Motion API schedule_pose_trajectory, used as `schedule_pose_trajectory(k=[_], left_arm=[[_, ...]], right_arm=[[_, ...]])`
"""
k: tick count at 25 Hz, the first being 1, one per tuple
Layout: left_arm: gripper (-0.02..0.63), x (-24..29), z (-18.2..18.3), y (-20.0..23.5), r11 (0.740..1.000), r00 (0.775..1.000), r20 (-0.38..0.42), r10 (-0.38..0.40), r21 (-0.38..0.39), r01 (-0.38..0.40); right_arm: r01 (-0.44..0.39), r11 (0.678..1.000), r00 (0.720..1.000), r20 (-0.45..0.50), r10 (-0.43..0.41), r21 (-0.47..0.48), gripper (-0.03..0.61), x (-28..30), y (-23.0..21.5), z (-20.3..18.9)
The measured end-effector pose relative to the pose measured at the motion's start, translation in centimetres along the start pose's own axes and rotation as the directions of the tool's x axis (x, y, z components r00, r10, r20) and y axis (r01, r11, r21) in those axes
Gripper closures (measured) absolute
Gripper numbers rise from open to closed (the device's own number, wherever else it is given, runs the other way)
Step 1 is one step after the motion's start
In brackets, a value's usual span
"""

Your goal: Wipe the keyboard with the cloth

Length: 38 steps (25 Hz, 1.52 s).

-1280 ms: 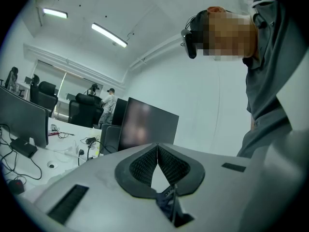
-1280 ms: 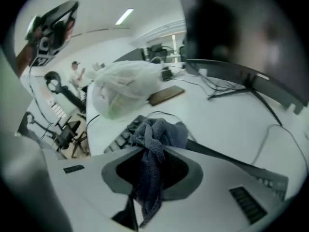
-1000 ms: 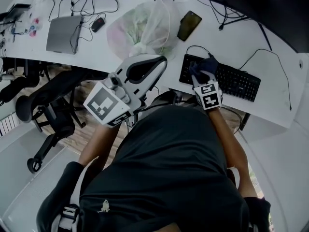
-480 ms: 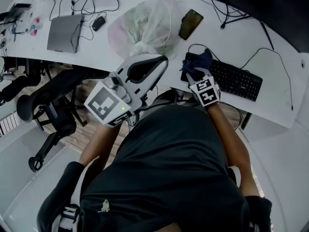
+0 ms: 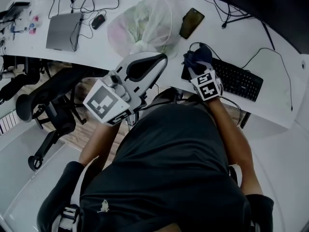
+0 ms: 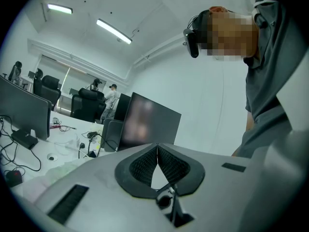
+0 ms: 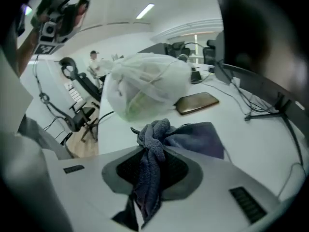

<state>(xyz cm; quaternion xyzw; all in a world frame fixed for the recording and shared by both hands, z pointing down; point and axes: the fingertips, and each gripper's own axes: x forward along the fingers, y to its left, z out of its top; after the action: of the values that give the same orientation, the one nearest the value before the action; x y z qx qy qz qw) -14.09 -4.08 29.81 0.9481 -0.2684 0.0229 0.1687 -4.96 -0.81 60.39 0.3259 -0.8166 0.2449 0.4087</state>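
Two hand-held tools work at a white worktop (image 5: 273, 93), seen from the person's head and from each tool. The only print that can be made out is the black-and-white square pattern on the marker cube of each tool, left (image 5: 107, 103) and right (image 5: 207, 86); any lettering on the other things is too small to read. The right claw (image 7: 154, 153) is clenched on a dark blue cloth (image 7: 150, 175), which is bunched between the pads, with its free part spread out beyond the tips. In the head view the cloth lies over the left end of the black keyboard (image 5: 237, 81) and hides the keys there. The left claw (image 6: 157, 151) has its tips pressed together with nothing between them; it is held raised over the near edge of the worktop, apart from the keyboard. Just beyond the cloth lies a dark phone (image 5: 191, 23), face up, and to its left stands a knotted, translucent plastic bag (image 5: 145, 25) with pale contents. Farther left are a closed grey laptop (image 5: 64, 32) and a dark mouse (image 5: 98, 23) among loose black cables. A thin cable (image 5: 263, 52) loops from behind the keyboard across the bare surface. A dark monitor (image 5: 260, 4) fills the far right corner, and a black office chair (image 5: 48, 108) stands on the floor at the left.
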Motion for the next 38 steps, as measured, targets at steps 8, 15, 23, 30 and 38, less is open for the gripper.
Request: schedule_pose_trajectory(k=[8, 15, 23, 30, 38], left_arm=[[0.607, 0.1, 0.4, 0.6, 1.000, 1.000, 0.010, 0.014, -0.002, -0.014], [0.607, 0.4, 0.1, 0.8, 1.000, 1.000, -0.002, 0.018, -0.011, -0.018], [0.607, 2.4, -0.4, -0.1, 1.000, 1.000, -0.022, -0.008, -0.015, 0.008], [0.607, 4.4, -0.6, -1.3, 0.999, 0.999, -0.028, -0.039, -0.020, 0.038], [0.607, 6.1, -1.8, -2.5, 0.996, 0.996, -0.036, -0.081, -0.042, 0.080]], right_arm=[[0.004, 0.993, 1.000, -0.013, -0.002, 0.114, 0.492, -0.8, -1.8, -1.2], [0.247, 0.906, 0.969, -0.083, -0.232, 0.344, 0.492, -8.8, -12.6, -10.0], [0.439, 0.792, 0.898, -0.186, -0.399, 0.423, 0.492, -14.8, -19.0, -17.7], [0.433, 0.853, 0.901, -0.176, -0.397, 0.290, 0.494, -12.7, -15.3, -15.1], [0.322, 0.934, 0.946, -0.100, -0.309, 0.153, 0.495, -8.4, -9.9, -9.3]])
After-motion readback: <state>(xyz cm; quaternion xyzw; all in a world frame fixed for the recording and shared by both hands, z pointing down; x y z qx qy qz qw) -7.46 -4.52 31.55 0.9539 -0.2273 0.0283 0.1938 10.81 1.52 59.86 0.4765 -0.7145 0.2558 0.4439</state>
